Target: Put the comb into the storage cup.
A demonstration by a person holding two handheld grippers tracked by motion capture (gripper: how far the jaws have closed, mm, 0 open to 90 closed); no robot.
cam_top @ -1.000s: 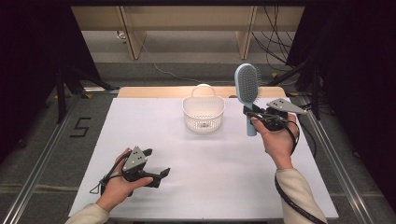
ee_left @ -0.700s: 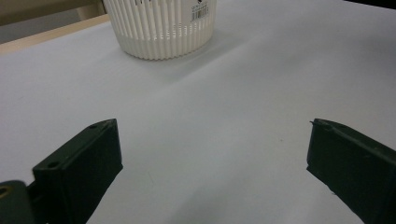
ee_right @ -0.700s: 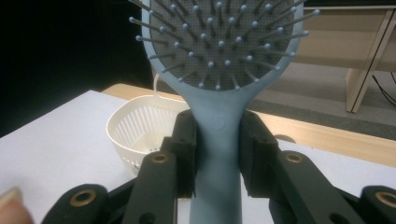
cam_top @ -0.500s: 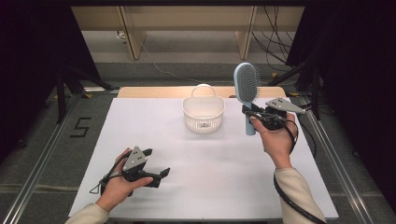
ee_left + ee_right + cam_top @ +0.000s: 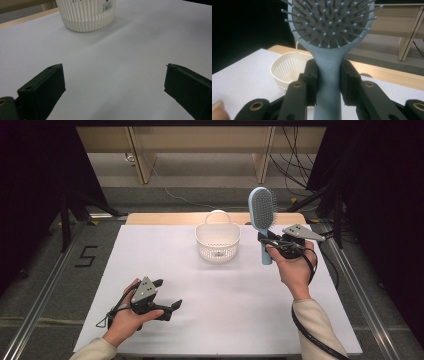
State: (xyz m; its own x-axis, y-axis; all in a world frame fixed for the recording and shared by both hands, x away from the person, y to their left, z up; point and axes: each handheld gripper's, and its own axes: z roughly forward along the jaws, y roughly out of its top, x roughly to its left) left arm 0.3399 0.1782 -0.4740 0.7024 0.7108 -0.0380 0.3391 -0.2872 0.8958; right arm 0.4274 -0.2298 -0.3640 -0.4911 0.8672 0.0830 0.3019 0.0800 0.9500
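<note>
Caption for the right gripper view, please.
Right gripper jaws clamped on the handle of an upright blue hairbrush, white basket on the table behind.

A large dark numeral "5" (image 5: pixel 86 256) is marked on the grey floor at about nine o'clock from the white table. The white slatted plastic basket (image 5: pixel 217 241) carries a small white barcode sticker (image 5: pixel 109 5) on its side; its digits are too small to read.
</note>
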